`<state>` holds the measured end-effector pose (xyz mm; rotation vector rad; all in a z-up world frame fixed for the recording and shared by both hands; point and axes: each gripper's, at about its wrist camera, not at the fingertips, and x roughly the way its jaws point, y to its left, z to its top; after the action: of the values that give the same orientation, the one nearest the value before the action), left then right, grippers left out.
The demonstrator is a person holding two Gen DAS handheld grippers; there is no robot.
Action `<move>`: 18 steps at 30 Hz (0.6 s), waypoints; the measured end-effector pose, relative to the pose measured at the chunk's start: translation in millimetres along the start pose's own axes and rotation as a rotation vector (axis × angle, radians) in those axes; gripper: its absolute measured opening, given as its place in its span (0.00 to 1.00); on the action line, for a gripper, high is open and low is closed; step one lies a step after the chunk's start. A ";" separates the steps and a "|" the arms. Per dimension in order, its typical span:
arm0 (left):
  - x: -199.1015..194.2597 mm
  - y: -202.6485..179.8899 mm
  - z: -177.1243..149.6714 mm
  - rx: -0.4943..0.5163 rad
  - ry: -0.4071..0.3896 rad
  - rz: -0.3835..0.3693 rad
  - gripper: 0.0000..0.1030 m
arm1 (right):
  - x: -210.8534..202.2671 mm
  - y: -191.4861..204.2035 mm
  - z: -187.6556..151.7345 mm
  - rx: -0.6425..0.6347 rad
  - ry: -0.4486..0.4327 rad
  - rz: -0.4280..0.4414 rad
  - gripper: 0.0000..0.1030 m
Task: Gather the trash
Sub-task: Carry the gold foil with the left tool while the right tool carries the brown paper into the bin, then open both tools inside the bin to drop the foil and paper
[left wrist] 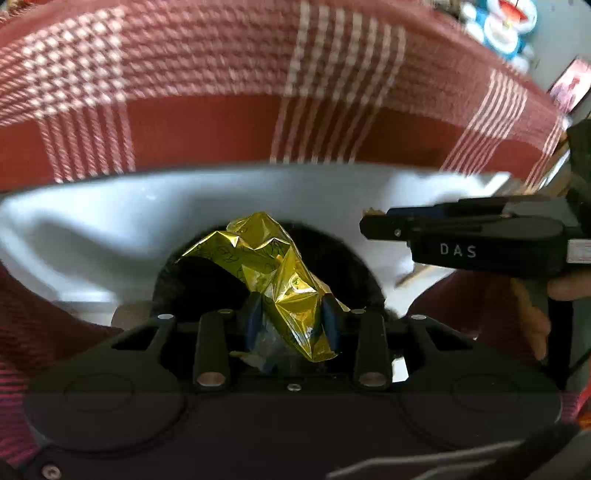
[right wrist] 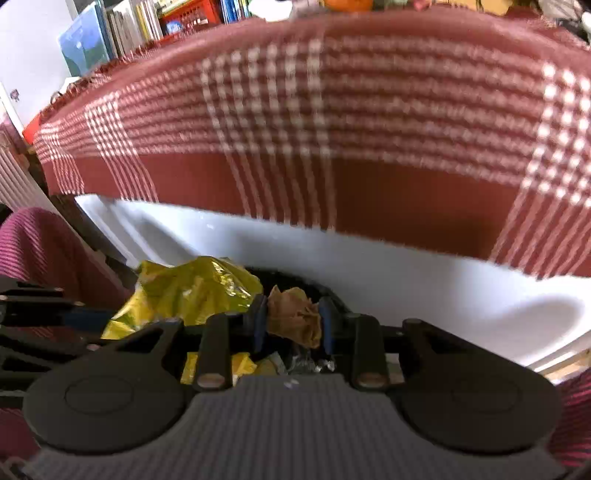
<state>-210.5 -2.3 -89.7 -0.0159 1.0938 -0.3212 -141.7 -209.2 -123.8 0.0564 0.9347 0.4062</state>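
My left gripper (left wrist: 291, 308) is shut on a crumpled gold foil wrapper (left wrist: 280, 273), which hangs over the dark mouth of a white bin (left wrist: 110, 221). In the right wrist view, my right gripper (right wrist: 293, 310) is shut on a crumpled brown paper ball (right wrist: 295, 317) above the same white bin (right wrist: 406, 280). The gold foil wrapper (right wrist: 192, 291) shows just left of it, with the left gripper (right wrist: 99, 317) coming in from the left edge. From the right of the left wrist view, the right gripper (left wrist: 373, 221) reaches over the bin rim. Yellow and silver scraps (right wrist: 243, 363) lie inside the bin.
A red and white checked tablecloth (right wrist: 332, 110) hangs over the table edge just behind the bin, also filling the top of the left wrist view as tablecloth (left wrist: 221, 92). Books (right wrist: 122, 33) stand at the back left. A magenta sleeve (right wrist: 44, 251) and a hand (left wrist: 535, 325) are close by.
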 end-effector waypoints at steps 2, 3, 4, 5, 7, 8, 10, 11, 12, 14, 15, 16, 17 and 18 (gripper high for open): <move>12.2 -3.7 -0.6 0.040 0.025 0.039 0.32 | 8.1 -0.6 -3.0 0.000 0.018 -0.002 0.35; 17.3 -4.4 -0.9 0.054 0.034 0.053 0.32 | 11.7 -1.2 -3.7 0.002 0.026 -0.001 0.35; 21.8 -4.5 -0.4 0.061 0.045 0.054 0.32 | 15.4 -1.9 -4.9 0.005 0.033 0.002 0.35; 25.5 -3.9 -0.2 0.058 0.056 0.052 0.32 | 19.0 -2.2 -4.9 0.008 0.040 0.003 0.35; 31.4 -1.9 3.0 0.047 0.078 0.040 0.33 | 23.4 -3.3 -5.7 0.014 0.049 0.003 0.35; 33.6 -1.5 2.9 0.045 0.084 0.039 0.33 | 25.0 -3.4 -6.3 0.017 0.051 0.003 0.35; 35.6 -1.0 2.1 0.049 0.088 0.044 0.36 | 27.5 -4.2 -6.2 0.022 0.060 0.007 0.36; 37.2 -2.1 3.8 0.055 0.090 0.050 0.38 | 28.3 -4.6 -6.1 0.022 0.064 0.009 0.39; 38.0 -2.4 4.4 0.061 0.091 0.055 0.43 | 29.0 -4.8 -6.0 0.021 0.066 0.010 0.40; 39.2 -5.0 7.6 0.064 0.091 0.066 0.52 | 29.5 -5.4 -6.4 0.022 0.066 0.010 0.52; 39.4 -6.2 9.6 0.064 0.089 0.072 0.58 | 31.5 -4.8 -4.8 0.024 0.067 0.010 0.54; 40.1 -8.0 11.6 0.065 0.086 0.076 0.62 | 30.7 -6.2 -5.3 0.027 0.064 0.013 0.57; 36.8 -6.0 11.2 0.066 0.084 0.078 0.63 | 30.5 -6.8 -5.2 0.029 0.064 0.015 0.60; 34.7 -6.1 11.7 0.065 0.081 0.080 0.66 | 30.9 -6.6 -4.9 0.030 0.064 0.015 0.61</move>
<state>-187.3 -19.0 -113.4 0.0994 1.1607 -0.2870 -127.3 -204.7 -152.0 0.0781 1.0043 0.4099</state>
